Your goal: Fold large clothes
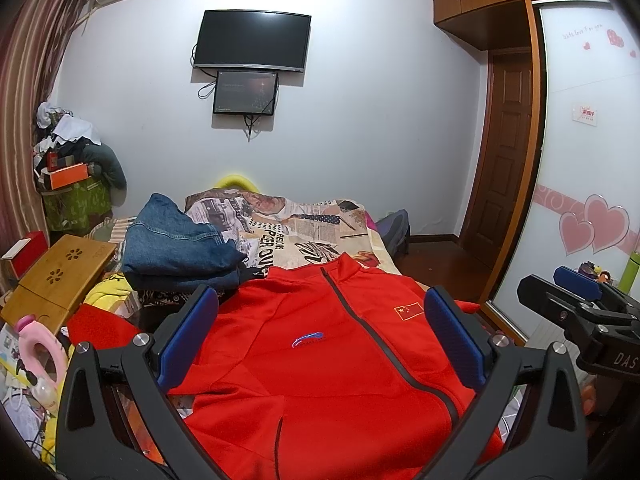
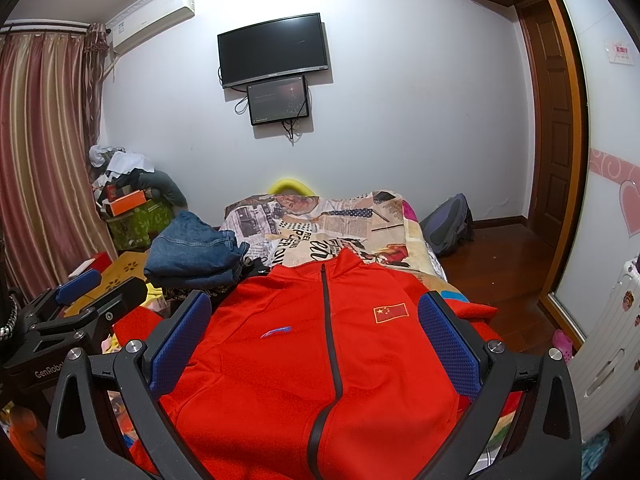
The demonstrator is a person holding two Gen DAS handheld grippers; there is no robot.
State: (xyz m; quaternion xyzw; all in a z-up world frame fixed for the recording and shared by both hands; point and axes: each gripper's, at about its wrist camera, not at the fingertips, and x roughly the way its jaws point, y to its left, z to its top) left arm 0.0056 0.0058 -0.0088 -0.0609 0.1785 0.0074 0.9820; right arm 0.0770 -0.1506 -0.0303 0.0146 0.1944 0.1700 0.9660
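red jacket (image 1: 320,360) lies flat between both grippers' wide-apart jaws.

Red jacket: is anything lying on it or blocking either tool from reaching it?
Nothing visible does. The red jacket lies front up and bare on the bed, with the left tool and right tool both open above it. The folded jeans sit beside its shoulder.
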